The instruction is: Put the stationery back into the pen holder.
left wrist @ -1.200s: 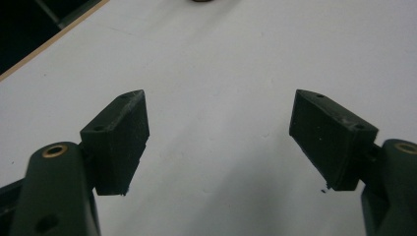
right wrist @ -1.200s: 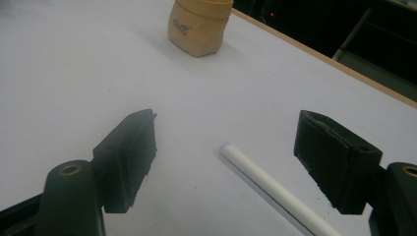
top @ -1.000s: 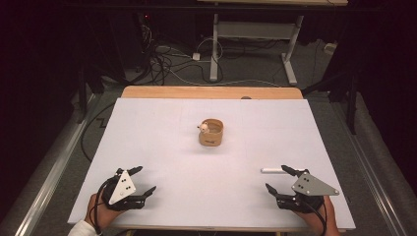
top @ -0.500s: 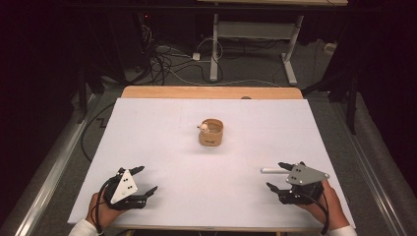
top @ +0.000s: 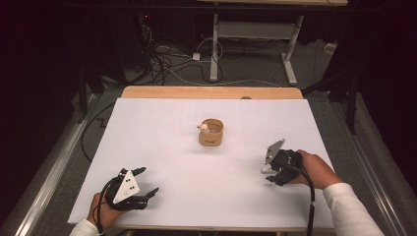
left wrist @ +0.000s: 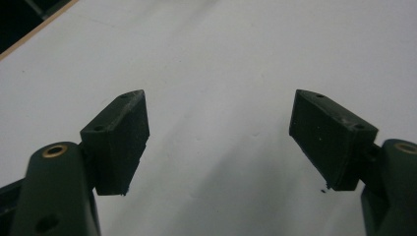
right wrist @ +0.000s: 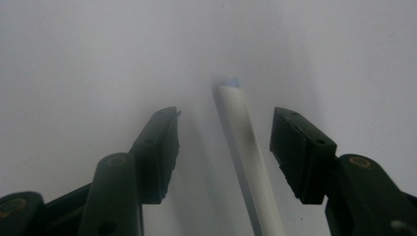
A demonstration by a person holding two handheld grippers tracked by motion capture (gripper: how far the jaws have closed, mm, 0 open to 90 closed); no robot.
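Note:
A thin white stick (right wrist: 244, 142) lies on the white table (top: 196, 167), running up between the two black jaws of my right gripper (right wrist: 223, 125). There is a gap on each side of the stick, so neither pad touches it. The jaws have just been closing around it. In the high view my right gripper (top: 267, 172) is tilted down at the table's right side and covers the stick. My left gripper (top: 149, 181) rests near the front left edge, open. Between its fingers (left wrist: 123, 132) there is only bare table.
A small round wooden cup (top: 211, 133) stands at the table's middle, with a small white thing (top: 201, 127) at its left rim. A wooden strip (top: 211, 92) runs along the far edge. Cables and a desk frame lie on the floor beyond.
My right gripper has moved left and up the table onto the white stick, tipped downward, and its jaws have narrowed; the stick is now hidden in the high view. The left gripper stayed put.

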